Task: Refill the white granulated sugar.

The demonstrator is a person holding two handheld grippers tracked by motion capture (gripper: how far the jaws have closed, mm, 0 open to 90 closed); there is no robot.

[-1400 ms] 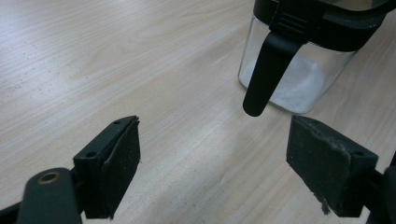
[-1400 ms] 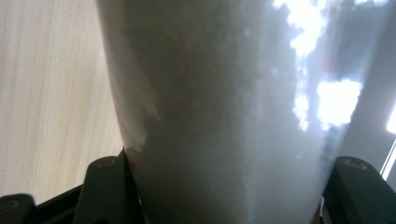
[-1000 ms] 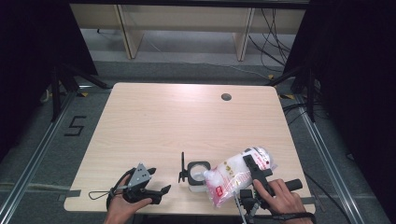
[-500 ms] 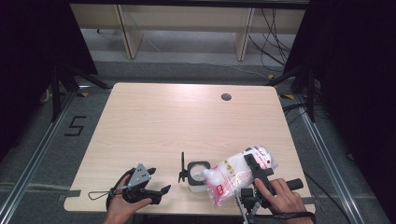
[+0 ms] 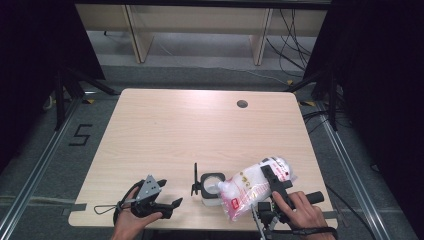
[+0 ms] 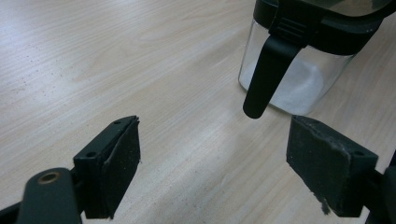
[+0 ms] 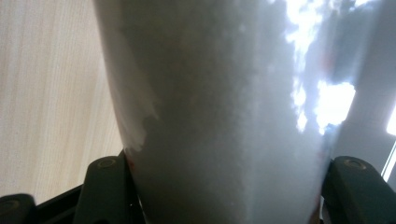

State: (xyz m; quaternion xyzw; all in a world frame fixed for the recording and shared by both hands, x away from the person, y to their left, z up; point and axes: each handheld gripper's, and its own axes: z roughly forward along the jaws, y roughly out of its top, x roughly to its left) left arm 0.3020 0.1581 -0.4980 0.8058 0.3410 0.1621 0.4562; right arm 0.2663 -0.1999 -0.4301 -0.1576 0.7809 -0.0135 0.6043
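Right gripper [image 5: 272, 182] clamps the tilted bag [image 5: 252, 187] over the jar [image 5: 211, 187]; left gripper [image 5: 172, 204] gapes.

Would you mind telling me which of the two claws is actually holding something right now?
The right claw: its jaws are clamped on the bag of white granules, tilted over the glass jar. The left claw sits open with nothing between its jaws.
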